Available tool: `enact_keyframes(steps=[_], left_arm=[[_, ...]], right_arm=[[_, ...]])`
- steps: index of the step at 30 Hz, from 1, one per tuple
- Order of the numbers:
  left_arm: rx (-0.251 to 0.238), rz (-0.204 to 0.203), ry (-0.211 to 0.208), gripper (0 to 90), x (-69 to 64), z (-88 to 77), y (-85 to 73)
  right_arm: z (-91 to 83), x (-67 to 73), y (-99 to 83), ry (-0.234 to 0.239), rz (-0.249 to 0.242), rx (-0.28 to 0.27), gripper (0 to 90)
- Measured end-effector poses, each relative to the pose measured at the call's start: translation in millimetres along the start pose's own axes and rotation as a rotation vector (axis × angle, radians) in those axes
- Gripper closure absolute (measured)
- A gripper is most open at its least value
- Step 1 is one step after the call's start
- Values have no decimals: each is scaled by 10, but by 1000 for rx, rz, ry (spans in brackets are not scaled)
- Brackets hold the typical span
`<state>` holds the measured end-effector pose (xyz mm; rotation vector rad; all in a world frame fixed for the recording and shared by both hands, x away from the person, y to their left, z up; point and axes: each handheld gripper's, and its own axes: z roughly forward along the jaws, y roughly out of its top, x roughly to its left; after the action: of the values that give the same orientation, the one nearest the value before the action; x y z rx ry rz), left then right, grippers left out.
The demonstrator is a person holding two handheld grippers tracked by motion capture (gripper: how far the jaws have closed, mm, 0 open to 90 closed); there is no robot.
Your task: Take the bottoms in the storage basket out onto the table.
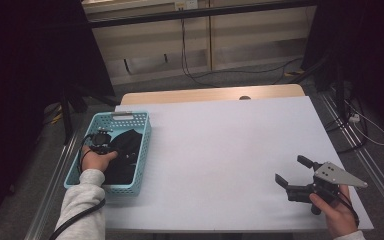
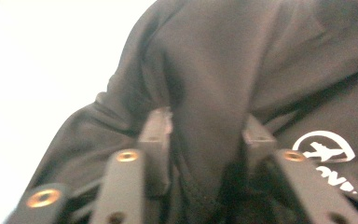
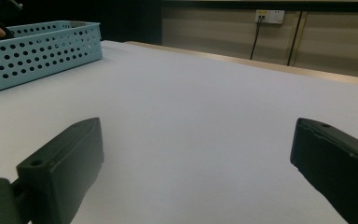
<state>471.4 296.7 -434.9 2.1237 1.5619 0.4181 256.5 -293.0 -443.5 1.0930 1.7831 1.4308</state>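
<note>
A black garment [image 1: 127, 150] lies bunched inside a light blue perforated basket [image 1: 142, 165] at the table's left edge. My left gripper [image 1: 100, 140] reaches down into the basket from its left side. In the left gripper view its jaws pinch a raised fold of the black garment [image 2: 214, 60] between them, left gripper [image 2: 207, 126] shut on the cloth. A white round aeroplane logo [image 2: 324, 151] shows on the fabric at the right. My right gripper [image 1: 292, 170] rests low near the table's front right corner, held by a hand, jaws wide apart with nothing between them [image 3: 196, 140].
The white table top [image 1: 220, 150] stretches between the basket and the right gripper. The basket [image 3: 37, 51] shows far off at the left in the right gripper view. A wooden strip [image 1: 205, 95] runs along the far edge. Cables lie on the floor [image 1: 220, 75] behind.
</note>
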Motion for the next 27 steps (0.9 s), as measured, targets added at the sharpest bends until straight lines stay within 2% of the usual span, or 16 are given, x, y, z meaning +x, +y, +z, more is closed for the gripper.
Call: enact_keyframes(steps=[2, 3, 5, 6, 7, 8, 10, 11, 13, 14, 16, 19, 20, 23, 25, 27], left_arm=[[-19, -7, -2, 706, -17, 32, 41], [-37, 4, -18, 717, -18, 72, 93], [-34, 7, -24, 724, -20, 84, 123], [-58, 22, -36, 728, -49, 123, 191], [-58, 22, -36, 729, -49, 123, 191], [-96, 12, -49, 729, -58, 136, 262], [-113, 8, -55, 728, -58, 137, 297], [-135, 30, -60, 718, -48, 135, 354], [-145, 25, -70, 693, -41, 129, 371], [-163, 16, -80, 639, -31, 117, 389], [-184, -12, -73, 410, -9, 82, 400], [-195, -7, -57, 254, 18, 34, 387], [-198, -1, -56, 254, 34, 1, 381], [-217, 12, -36, 165, 86, -101, 342], [-232, -3, -30, 128, 125, -162, 304], [-228, -5, -7, 115, 160, -205, 255]], right_arm=[[3, 0, 0, -2, -1, 1, 18], [5, -1, -1, -2, 2, 1, 18], [6, -6, -2, -5, 4, 1, 18], [7, -9, -3, -4, 6, 0, 18], [6, -11, -3, -4, 7, 0, 18], [6, -13, -3, -5, 7, -1, 18], [6, -13, -5, -5, 11, 2, 18], [6, -12, -6, -5, 11, 3, 18], [4, -13, -8, -4, 7, 3, 18], [1, -14, -8, -3, 6, 3, 18], [-1, -15, -11, -2, 7, 6, 18], [-2, -13, -10, -1, 7, 4, 18], [-2, -13, -10, -1, 7, 4, 18], [-2, -9, -8, 0, 6, 2, 18], [9, -6, -6, 2, 6, 2, 18], [14, -6, -6, 3, 5, 2, 18]])
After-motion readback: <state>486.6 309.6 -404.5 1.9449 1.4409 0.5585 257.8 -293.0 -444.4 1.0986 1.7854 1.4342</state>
